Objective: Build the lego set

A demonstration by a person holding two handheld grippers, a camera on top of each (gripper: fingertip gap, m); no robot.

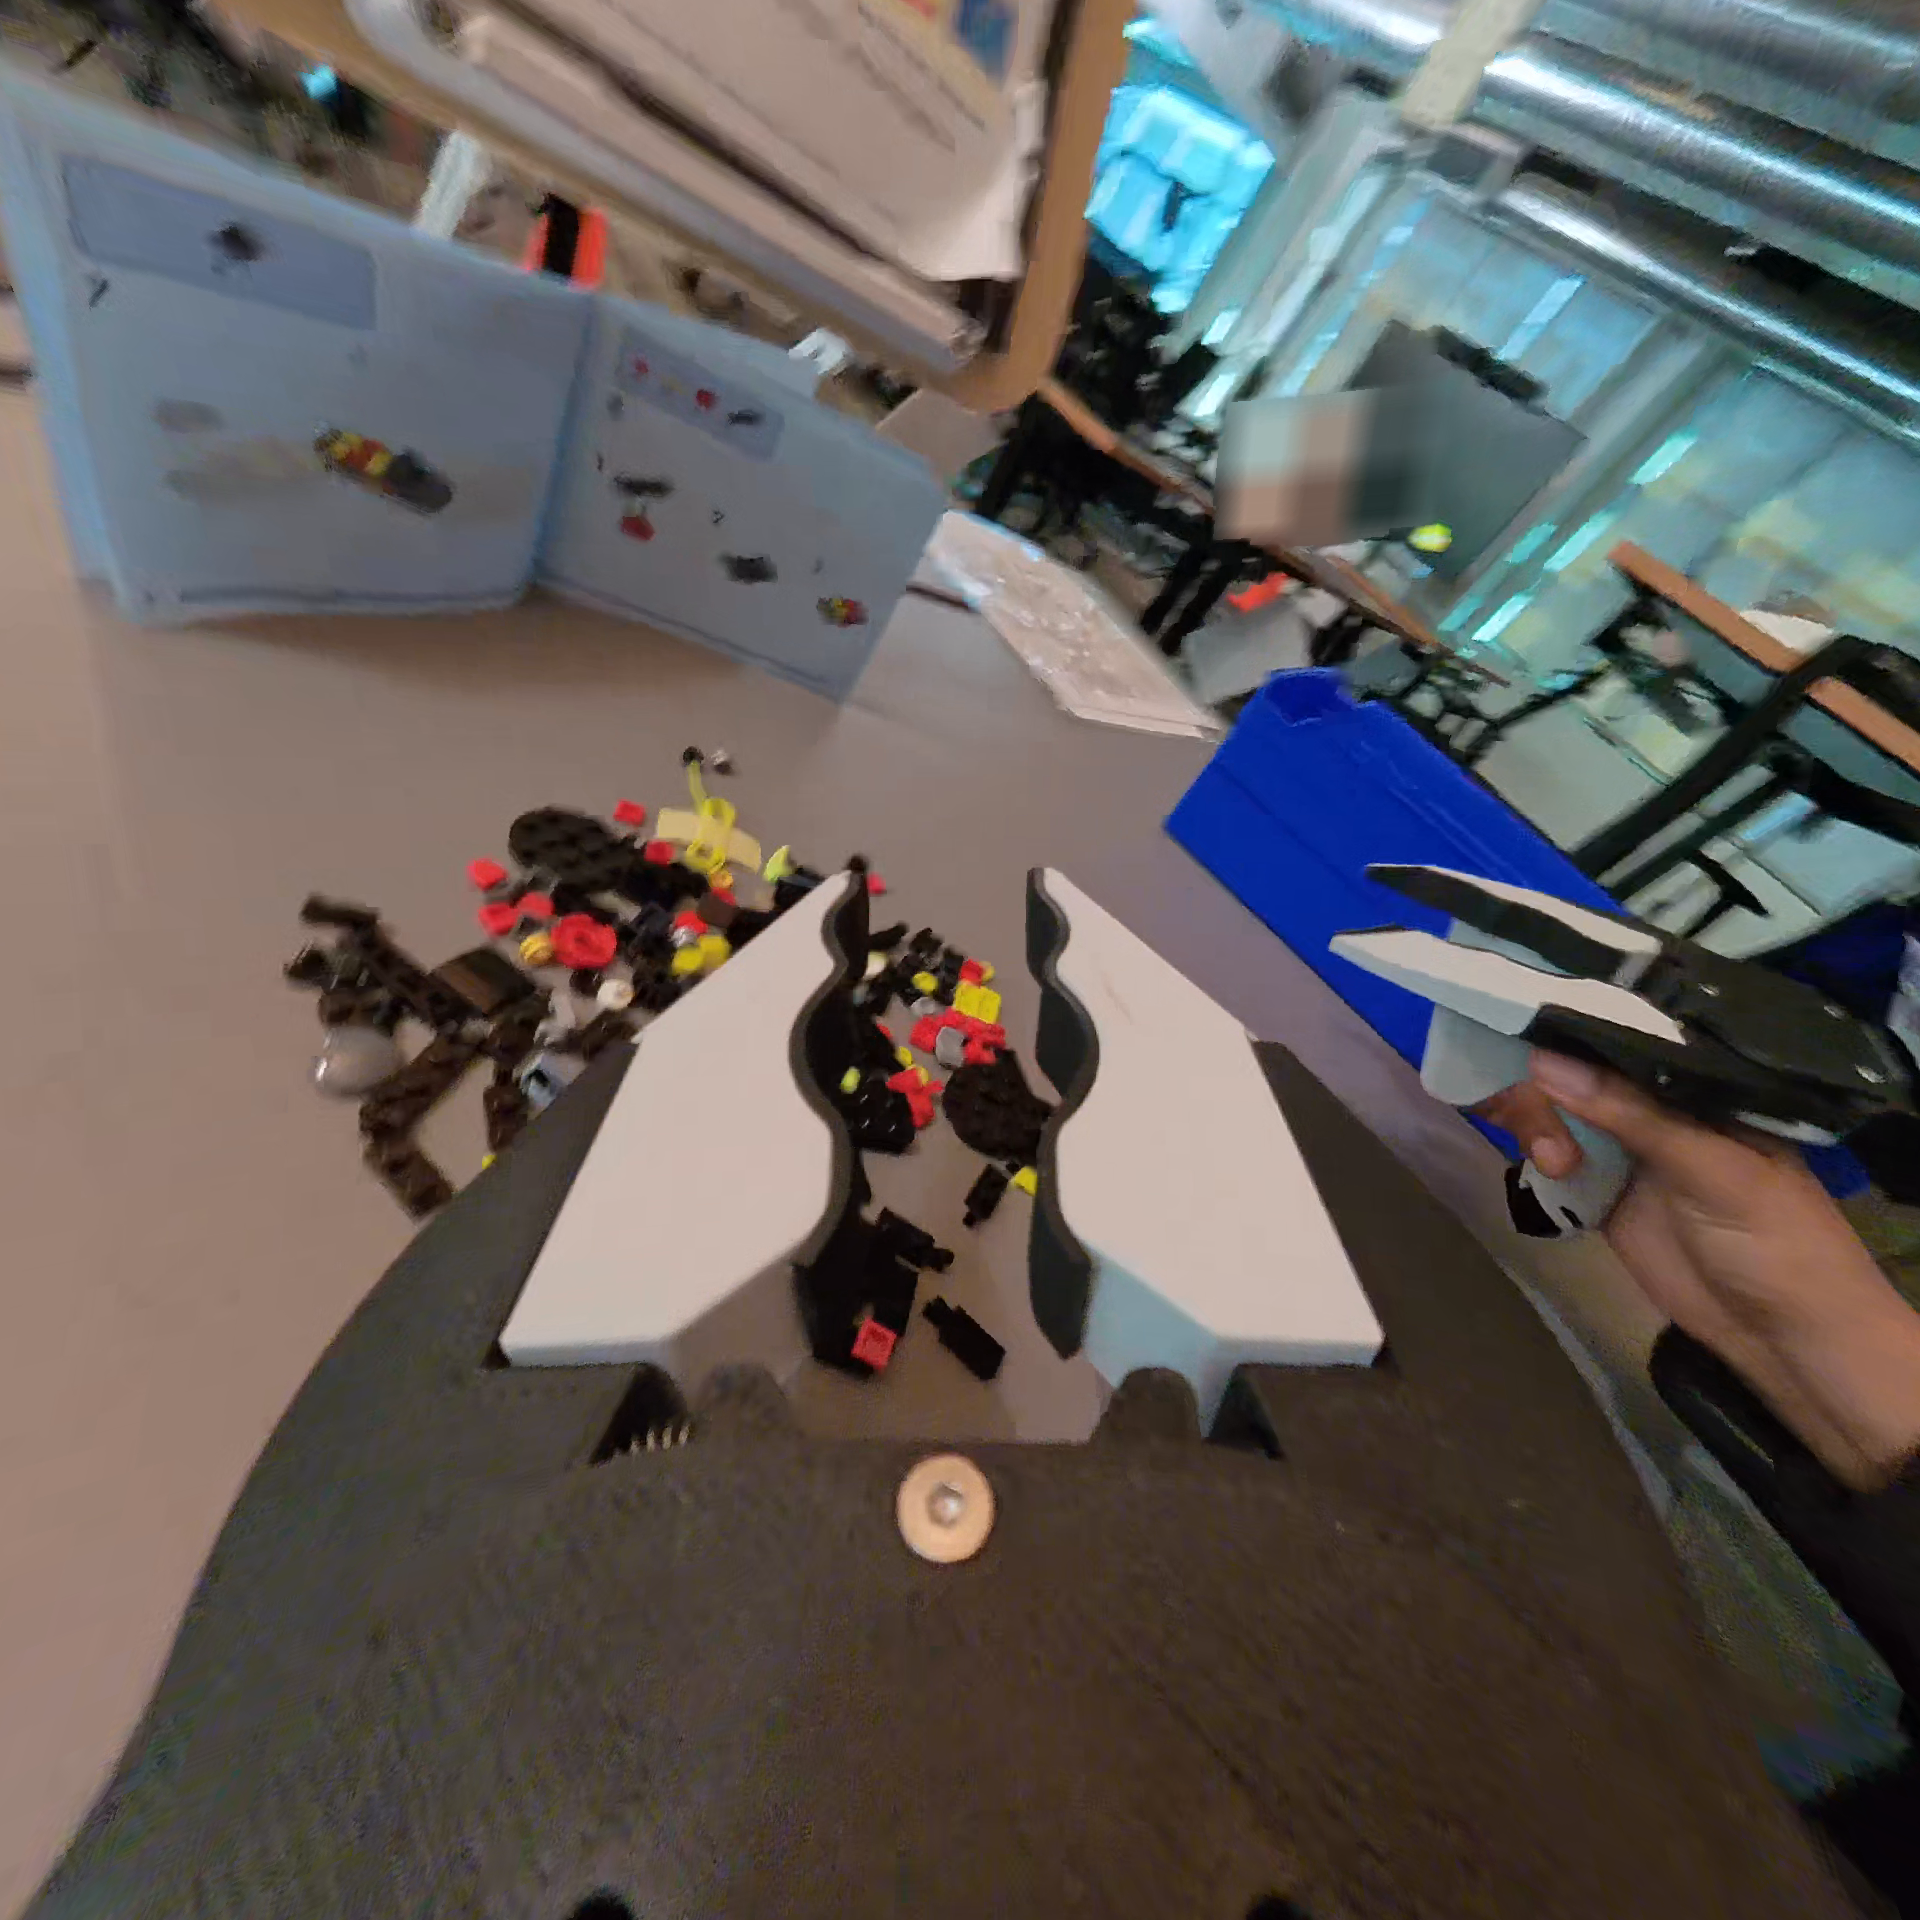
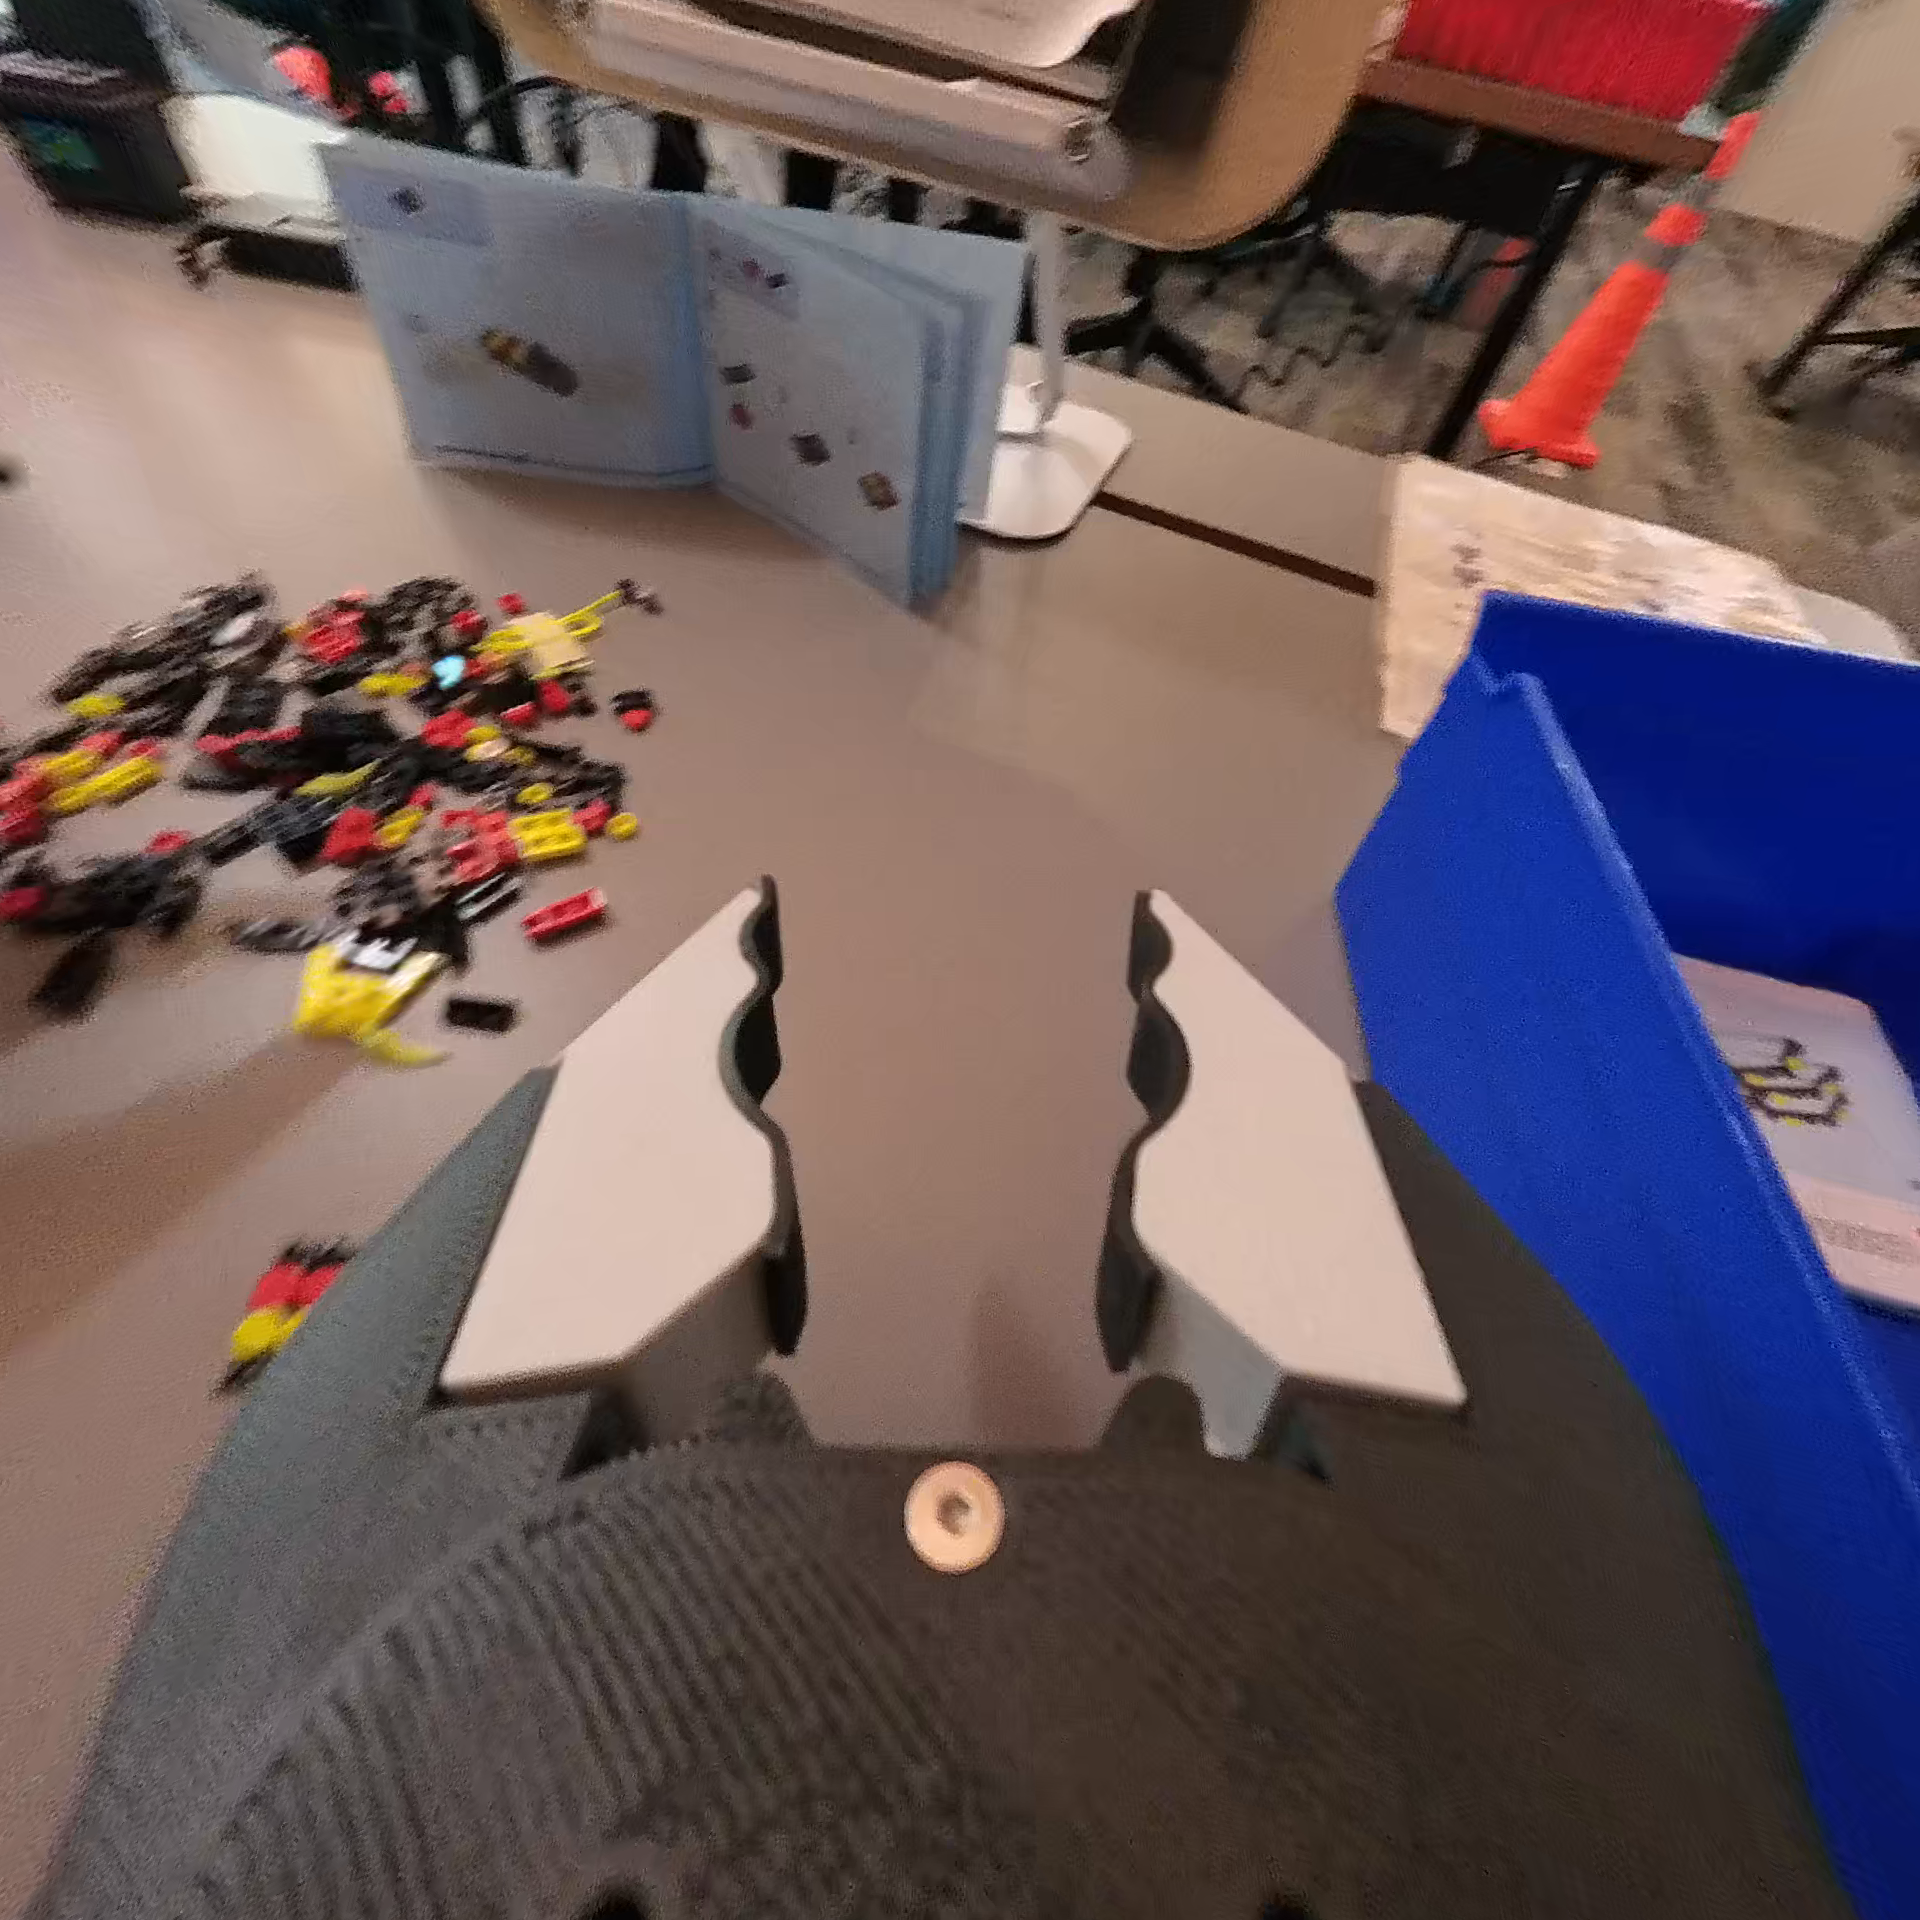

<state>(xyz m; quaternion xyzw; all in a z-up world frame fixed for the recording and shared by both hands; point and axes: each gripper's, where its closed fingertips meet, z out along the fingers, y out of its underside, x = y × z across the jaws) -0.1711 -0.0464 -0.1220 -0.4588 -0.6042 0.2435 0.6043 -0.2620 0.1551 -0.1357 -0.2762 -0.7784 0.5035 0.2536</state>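
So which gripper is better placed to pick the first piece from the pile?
Left, probably. The left gripper hangs open right over the loose lego pieces; the right gripper is open over bare table, beside the blue bin.

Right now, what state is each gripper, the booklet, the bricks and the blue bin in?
left gripper: open, empty, above the bricks
right gripper: open, empty, over bare table
instruction booklet: open, standing upright
lego bricks: loose, unassembled pile
blue bin: open-topped, paper sheet inside

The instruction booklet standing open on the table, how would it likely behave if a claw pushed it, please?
The instruction booklet stands on its thin page edges, so it would probably tip or fold shut. Its pages look floppy and light, so it would likely slide on the smooth table.
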